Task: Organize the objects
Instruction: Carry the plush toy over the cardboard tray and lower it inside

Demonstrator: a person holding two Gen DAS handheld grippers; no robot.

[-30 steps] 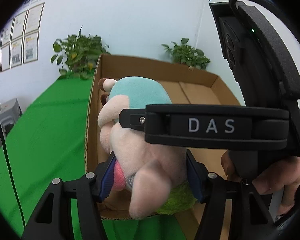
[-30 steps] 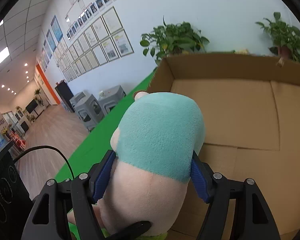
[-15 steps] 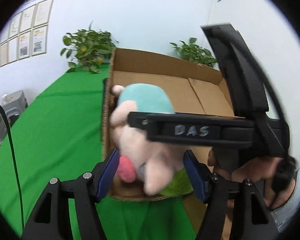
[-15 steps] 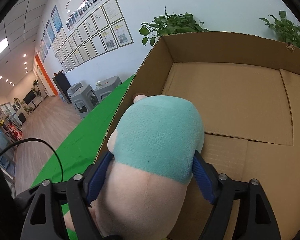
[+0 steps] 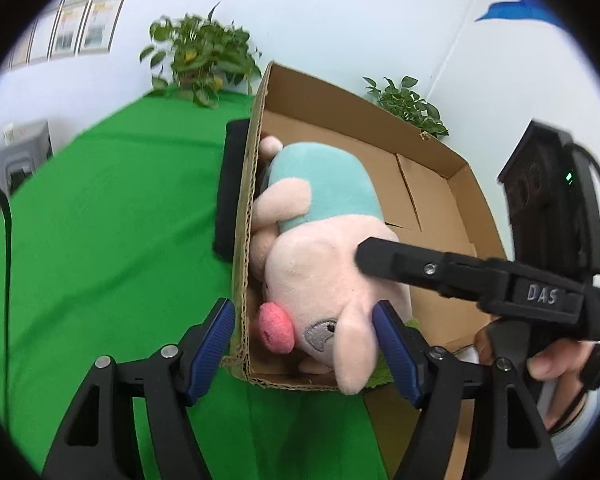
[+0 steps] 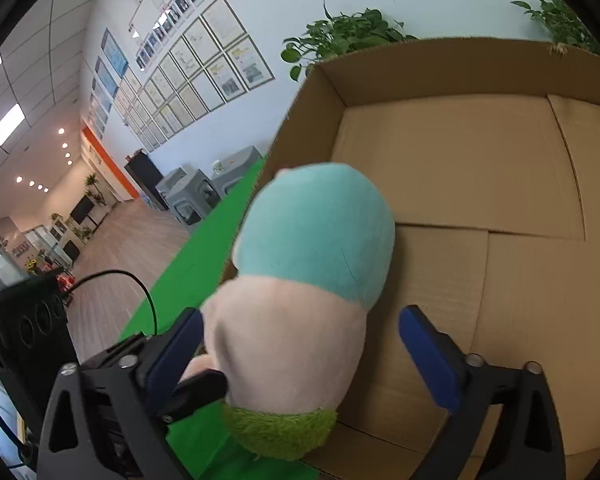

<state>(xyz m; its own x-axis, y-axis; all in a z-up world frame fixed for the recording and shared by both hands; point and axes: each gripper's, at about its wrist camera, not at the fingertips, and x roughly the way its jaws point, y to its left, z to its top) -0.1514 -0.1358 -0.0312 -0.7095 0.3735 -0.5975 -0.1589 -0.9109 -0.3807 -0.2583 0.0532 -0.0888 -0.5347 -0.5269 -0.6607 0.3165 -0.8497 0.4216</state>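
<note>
The plush pig's [image 5: 320,272] lower body is hidden behind the cardboard box [image 5: 432,196] wall; a dark object [image 5: 230,188] outside is half hidden.

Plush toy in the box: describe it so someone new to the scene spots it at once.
Find the open cardboard box on the green table. Against its left wall lies the plush toy, a pale pink pig. Its teal top, rosy cheek patch and green fuzzy base make it the only soft, colourful thing in the box.

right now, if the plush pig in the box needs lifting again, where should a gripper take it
Probably across the pale pink head of the plush pig, coming from above through the open top of the cardboard box. It lies against the left wall, snout toward the near end, so pads fit either side of the head.
</note>
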